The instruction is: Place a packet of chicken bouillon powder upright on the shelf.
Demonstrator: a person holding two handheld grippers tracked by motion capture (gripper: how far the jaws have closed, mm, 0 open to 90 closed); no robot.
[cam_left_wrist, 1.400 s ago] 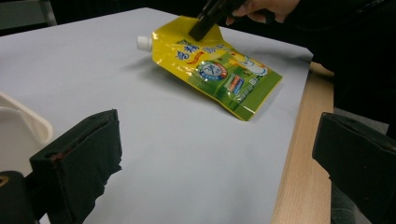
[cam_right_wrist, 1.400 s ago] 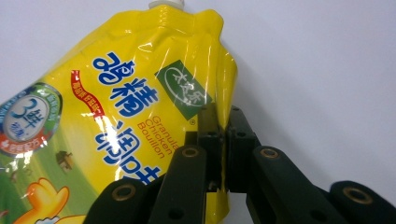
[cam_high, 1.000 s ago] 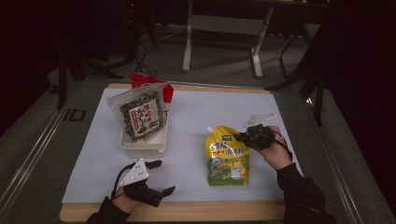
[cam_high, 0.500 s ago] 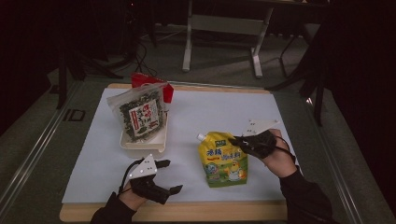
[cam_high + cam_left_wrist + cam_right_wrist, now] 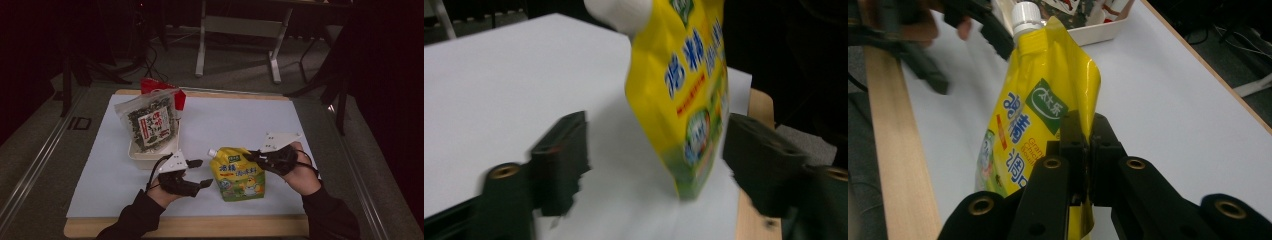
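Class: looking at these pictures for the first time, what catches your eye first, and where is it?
The bright yellow pouch near the table's front edge, pinched at its edge by the right gripper. Left of it hovers the left gripper, fingers apart. Behind stands a seaweed bag in a white tray.

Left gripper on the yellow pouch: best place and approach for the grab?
Judging by the pose, take the lower body of the yellow pouch from its free side. The right gripper is already shut on one edge, holding it tilted up, white cap on top. The left gripper, jaws just closing, already straddles the flat lower part; the cap looks too round and small.
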